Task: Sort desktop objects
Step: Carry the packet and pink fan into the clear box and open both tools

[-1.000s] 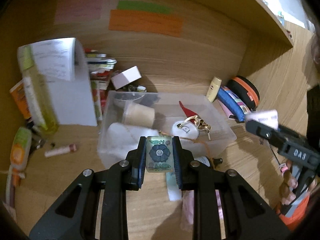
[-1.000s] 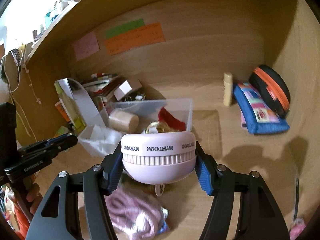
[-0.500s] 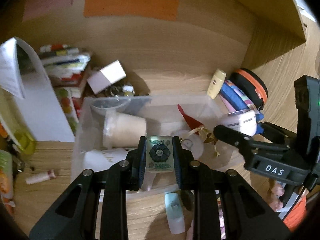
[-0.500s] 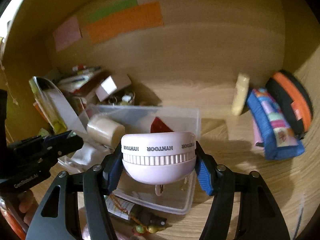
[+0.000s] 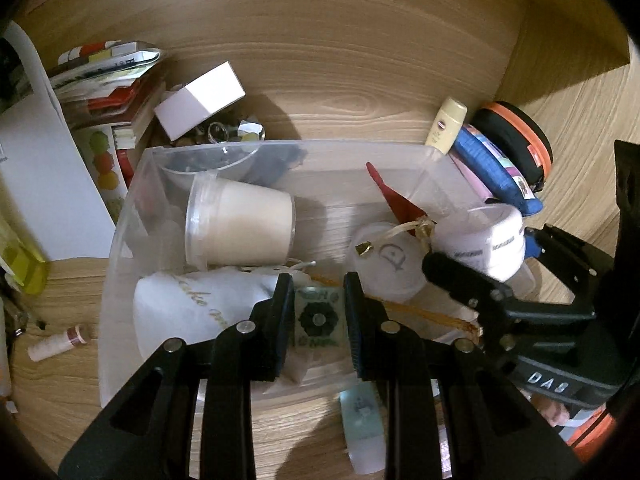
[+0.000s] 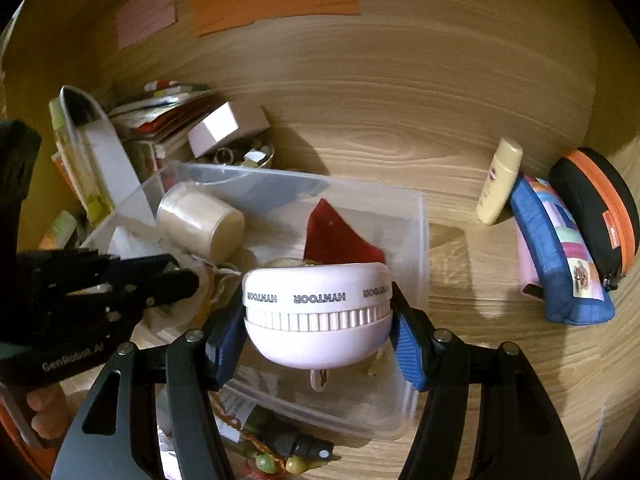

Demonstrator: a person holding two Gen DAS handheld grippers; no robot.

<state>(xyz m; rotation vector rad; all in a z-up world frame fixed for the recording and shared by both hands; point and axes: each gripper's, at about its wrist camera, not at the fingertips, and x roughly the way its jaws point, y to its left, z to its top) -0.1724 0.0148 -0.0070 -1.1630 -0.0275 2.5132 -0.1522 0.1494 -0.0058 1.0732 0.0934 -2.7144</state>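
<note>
Clear bin (image 5: 120, 240) sits on the counter, already crowded. Left hand-held gripper (image 5: 318, 320) pinches a small green card (image 5: 318, 318) above it; right hand-held gripper (image 6: 318, 320) clamps a round pink case (image 6: 318, 308). Released together, they may collide or knock the cup (image 5: 240, 232).

A clear plastic bin (image 5: 132, 184) crowded with a cream cup (image 5: 240, 232) lying on its side, a white pouch (image 5: 200, 308), a red card (image 6: 340, 236) and a round white lid (image 5: 384, 260) leaves bare floor only along its near right corner. Books (image 5: 108, 80) and a white box (image 5: 200, 100) block the left and rear approaches. Open desk lies between the bin and the blue pencil case (image 6: 560, 256) at right.
</note>
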